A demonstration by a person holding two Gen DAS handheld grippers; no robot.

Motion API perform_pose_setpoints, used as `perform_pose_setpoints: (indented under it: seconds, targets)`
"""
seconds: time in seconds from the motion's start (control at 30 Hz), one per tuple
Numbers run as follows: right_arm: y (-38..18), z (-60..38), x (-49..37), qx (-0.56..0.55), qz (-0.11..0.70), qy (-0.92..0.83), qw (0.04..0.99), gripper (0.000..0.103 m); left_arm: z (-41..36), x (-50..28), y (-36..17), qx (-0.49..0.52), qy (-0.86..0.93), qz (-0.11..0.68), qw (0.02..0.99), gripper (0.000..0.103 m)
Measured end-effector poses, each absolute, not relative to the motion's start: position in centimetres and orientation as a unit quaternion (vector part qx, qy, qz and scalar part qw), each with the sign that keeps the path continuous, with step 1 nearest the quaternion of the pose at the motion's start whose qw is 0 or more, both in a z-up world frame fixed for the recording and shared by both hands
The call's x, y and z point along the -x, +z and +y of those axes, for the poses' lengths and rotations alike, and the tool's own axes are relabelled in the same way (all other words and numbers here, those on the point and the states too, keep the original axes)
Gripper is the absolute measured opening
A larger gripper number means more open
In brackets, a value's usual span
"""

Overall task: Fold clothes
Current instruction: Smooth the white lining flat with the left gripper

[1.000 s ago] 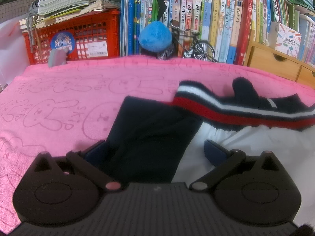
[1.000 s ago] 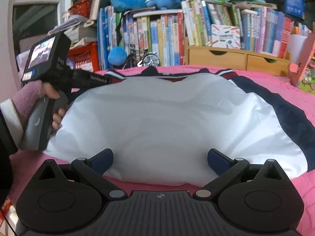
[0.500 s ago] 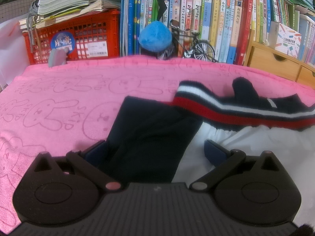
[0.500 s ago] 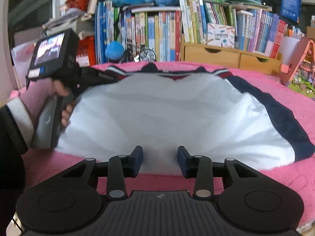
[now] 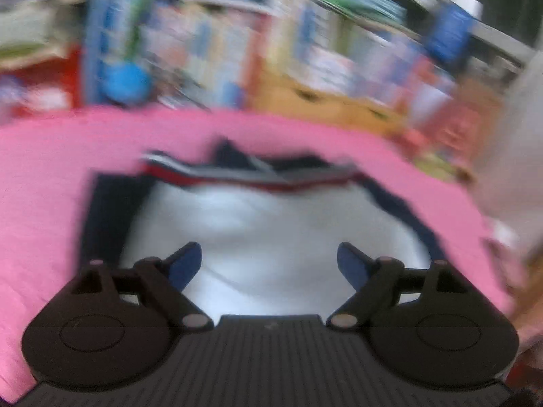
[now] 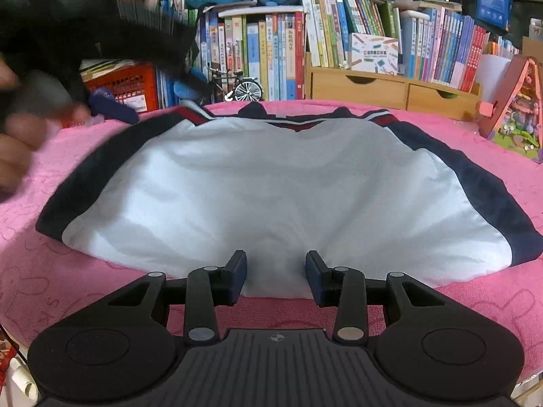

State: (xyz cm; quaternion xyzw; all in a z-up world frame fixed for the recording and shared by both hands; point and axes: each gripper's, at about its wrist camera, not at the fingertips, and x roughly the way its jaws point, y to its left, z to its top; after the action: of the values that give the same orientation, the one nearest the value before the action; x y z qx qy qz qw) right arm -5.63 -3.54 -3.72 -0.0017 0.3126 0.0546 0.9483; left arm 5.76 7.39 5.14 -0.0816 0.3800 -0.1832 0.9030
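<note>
I have the white garment (image 6: 271, 190) lying across the pink blanket (image 6: 51, 271), its navy side bands running down both edges and the red-and-white striped trim (image 6: 298, 123) at the far end, toward the bookshelf (image 6: 271, 51). It looks like the sleeves are tucked in already, so the body reads as one broad white panel — though I cannot tell from here whether that counts as a finished fold or a halfway one.

My right tongs (image 6: 275, 276) sit low at the near hem, fingers drawn to a narrow gap with a small tongue of white cloth between them; they are not closed on it. My left tongs (image 5: 269, 264) are spread wide and carry nothing, hanging above the white panel; that view is smeared with motion, so fine detail is lost. In the right view the left hand (image 6: 17, 135) shows as a blur at the upper left, off the cloth.

My judgement: the step in hand is taking the near hem for a lengthwise fold toward the collar. That calls for the right tongs to close squarely on the hem edge, and the left to come down to a matching spot along the same hem, so the edge lifts evenly — a lopsided grip would let this slick fabric skew.
</note>
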Motion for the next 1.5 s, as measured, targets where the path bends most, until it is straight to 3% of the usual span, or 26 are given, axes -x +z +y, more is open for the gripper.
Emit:
perform_pose_setpoints:
  seconds: [0.17, 0.3, 0.47, 0.63, 0.97, 1.2, 1.33, 1.5]
  targets:
    - [-3.8, -3.8, 5.8, -0.001, 0.31, 0.06, 0.949, 0.039, 2.5, -5.3, 3.4, 0.067, -0.212, 0.515, 0.828, 0.087]
    - [-3.8, -3.9, 5.9, -0.004, 0.307, 0.063, 0.95, 0.039, 0.2, -6.5, 1.2, 0.046, -0.177, 0.565, 0.805, 0.07]
    - [-3.9, -4.1, 6.1, -0.005, 0.303, 0.067, 0.951, 0.039, -0.8, -8.0, -0.7, 0.049, -0.148, 0.595, 0.789, 0.063]
    - [-3.9, -4.3, 6.1, -0.005, 0.302, 0.069, 0.951, 0.039, -2.2, -9.2, -1.1, 0.005, -0.106, 0.568, 0.816, 0.056]
    - [-3.9, -4.6, 6.1, -0.009, 0.299, 0.073, 0.952, 0.039, -4.0, -11.8, -1.9, -0.052, -0.068, 0.511, 0.856, 0.057]
    - [-4.1, -4.8, 6.3, -0.009, 0.295, 0.074, 0.953, 0.039, -4.5, -18.4, -2.5, -0.035, -0.034, 0.459, 0.887, 0.039]
    - [-4.2, -5.0, 6.4, -0.01, 0.293, 0.078, 0.953, 0.039, -2.9, -19.7, -1.4, 0.025, -0.035, 0.47, 0.881, 0.029]
    - [-4.2, -5.1, 6.6, -0.013, 0.292, 0.08, 0.953, 0.039, -1.7, -15.2, 1.2, 0.035, -0.094, 0.503, 0.859, 0.028]
